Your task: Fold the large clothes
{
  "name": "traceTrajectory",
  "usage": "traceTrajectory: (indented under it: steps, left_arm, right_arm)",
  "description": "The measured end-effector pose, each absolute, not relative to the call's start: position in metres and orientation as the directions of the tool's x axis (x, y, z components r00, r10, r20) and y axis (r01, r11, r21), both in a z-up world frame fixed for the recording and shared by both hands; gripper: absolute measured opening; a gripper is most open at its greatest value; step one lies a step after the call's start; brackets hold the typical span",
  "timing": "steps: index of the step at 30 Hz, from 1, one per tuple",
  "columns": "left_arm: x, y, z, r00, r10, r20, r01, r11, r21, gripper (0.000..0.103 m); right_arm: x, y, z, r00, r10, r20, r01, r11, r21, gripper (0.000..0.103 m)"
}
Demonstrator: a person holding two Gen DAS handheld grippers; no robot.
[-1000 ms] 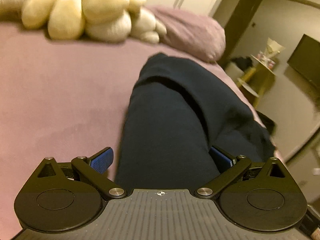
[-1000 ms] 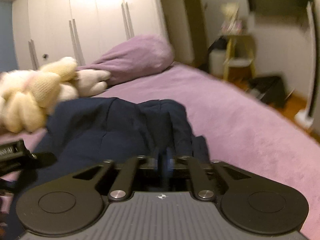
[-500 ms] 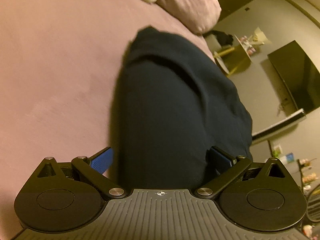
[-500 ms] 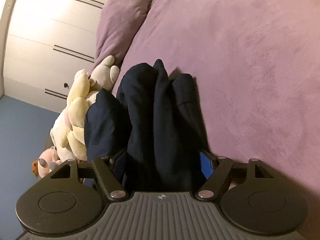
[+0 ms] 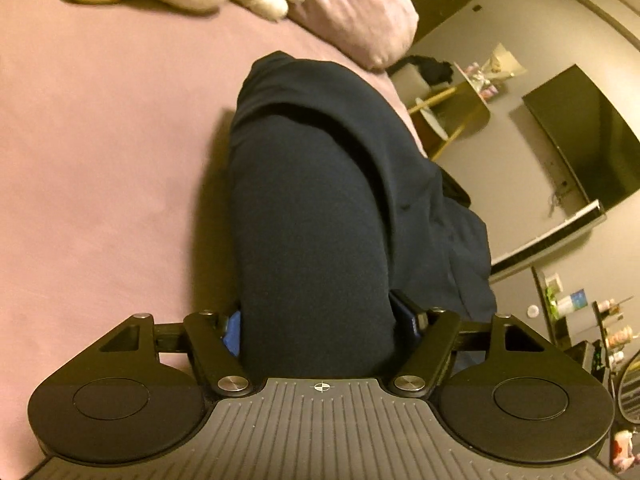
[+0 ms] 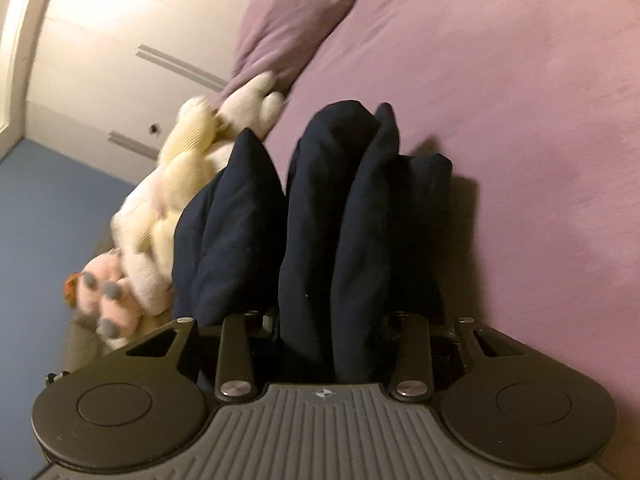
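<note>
Garment: a dark navy garment (image 5: 316, 216), bunched into thick folds, held above the purple bed cover (image 5: 100, 152); its far end reaches toward the pillow (image 5: 356, 8).
Left gripper (image 5: 320, 324): jaws clamped on a thick roll of the garment; the blue pads (image 5: 232, 330) press its two sides, and the cloth fills the whole gap between them.
Right gripper (image 6: 332, 332): jaws closed on a bundle of several upright folds of the garment (image 6: 336, 220); the pads themselves are hidden by cloth.
Loose fold: one more lobe of the same cloth (image 6: 232, 224) hangs outside the right jaws, on the left of that view, apart from the clamped bundle by a narrow gap.
Shadow: the garment casts a dark shadow on the bed cover (image 6: 520, 120) just beside it, in both views.
Soft toys: cream plush toys (image 6: 176, 184) lie near the pillow (image 6: 292, 12) at the head of the bed; a pink one (image 6: 108, 296) lies lowest in the right wrist view.
Room, left view: a dark screen (image 5: 584, 136) on the wall and a yellow stand (image 5: 456, 112) beyond the bed.
Room, right view: white wardrobe doors (image 6: 120, 40) behind the toys.
</note>
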State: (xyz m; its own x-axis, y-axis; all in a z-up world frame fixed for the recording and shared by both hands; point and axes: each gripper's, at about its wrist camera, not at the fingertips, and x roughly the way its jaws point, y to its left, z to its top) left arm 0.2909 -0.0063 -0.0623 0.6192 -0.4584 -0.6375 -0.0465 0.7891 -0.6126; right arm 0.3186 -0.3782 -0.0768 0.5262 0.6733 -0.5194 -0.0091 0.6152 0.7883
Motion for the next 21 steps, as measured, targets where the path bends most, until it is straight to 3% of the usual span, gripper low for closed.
traceTrajectory:
  steps: [5,8,11,13,16,18,21]
  left_arm:
    - [0.267,0.041,-0.042,0.666,-0.319,-0.675,-0.158,0.823,-0.545,0.08]
    - [0.261,0.058,-0.06,0.637,-0.218,-0.739,-0.27,0.836,-0.479,0.085]
    - [0.243,0.066,-0.067,0.657,-0.185,-0.731,-0.295,0.829,-0.475,0.09]
    - [0.227,0.066,-0.057,0.688,-0.175,-0.704,-0.284,0.828,-0.483,0.092]
    - [0.19,0.051,-0.046,0.721,-0.114,-0.683,-0.288,0.848,-0.445,0.094]
    - [0.17,0.039,-0.047,0.714,-0.115,-0.691,-0.271,0.865,-0.423,0.094]
    - [0.153,0.024,-0.054,0.705,-0.1,-0.702,-0.241,0.897,-0.37,0.094]
  right_arm:
    - [0.322,-0.313,-0.102,0.445,0.726,-0.524,-0.027,0.595,0.803,0.039]
    - [0.315,-0.29,-0.096,0.494,0.628,-0.602,-0.029,0.703,0.71,0.057]
    - [0.299,-0.279,-0.064,0.539,0.504,-0.675,-0.061,0.823,0.565,0.058]
    - [0.274,-0.274,-0.031,0.635,0.381,-0.672,-0.1,0.903,0.418,0.058]
    - [0.226,-0.257,0.012,0.748,0.355,-0.561,-0.218,0.93,0.298,0.053]
    - [0.201,-0.238,0.021,0.736,0.433,-0.521,-0.319,0.9,0.298,0.04]
    - [0.182,-0.198,0.002,0.695,0.422,-0.582,-0.411,0.897,0.161,0.025]
